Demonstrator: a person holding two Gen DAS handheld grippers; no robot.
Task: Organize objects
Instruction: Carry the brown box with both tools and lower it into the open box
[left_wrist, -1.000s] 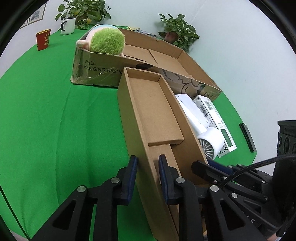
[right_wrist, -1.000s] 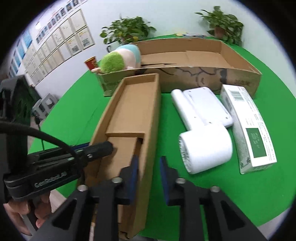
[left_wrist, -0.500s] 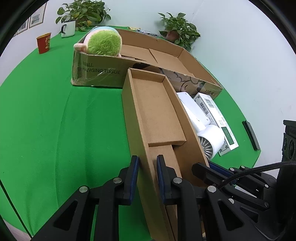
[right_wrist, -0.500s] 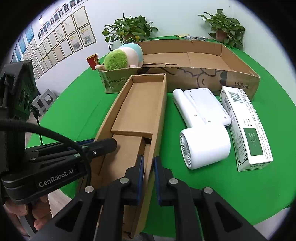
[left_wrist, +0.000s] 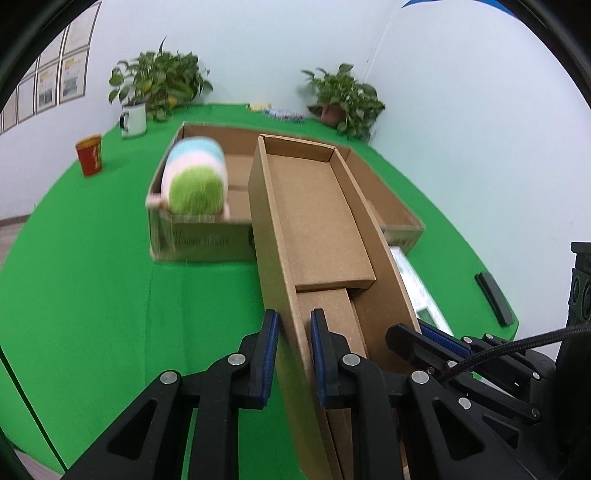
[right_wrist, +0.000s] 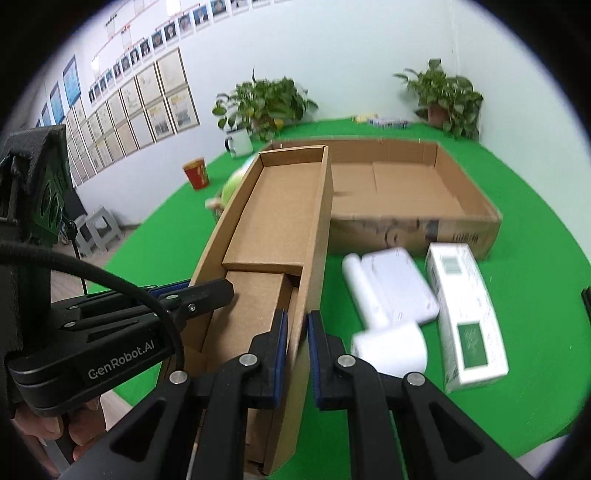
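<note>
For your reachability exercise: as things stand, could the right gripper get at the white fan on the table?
Probably not: the right gripper is shut on the long cardboard box wall. The white fan lies uncovered beside it.

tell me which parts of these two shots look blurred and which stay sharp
Left wrist view: the plush toy and the print on the large cardboard box are smeared, while the left hand-held gripper and the narrow box it clamps look crisp. Right wrist view: the white fan and white carton are blurred; the right hand-held gripper is sharp.
</note>
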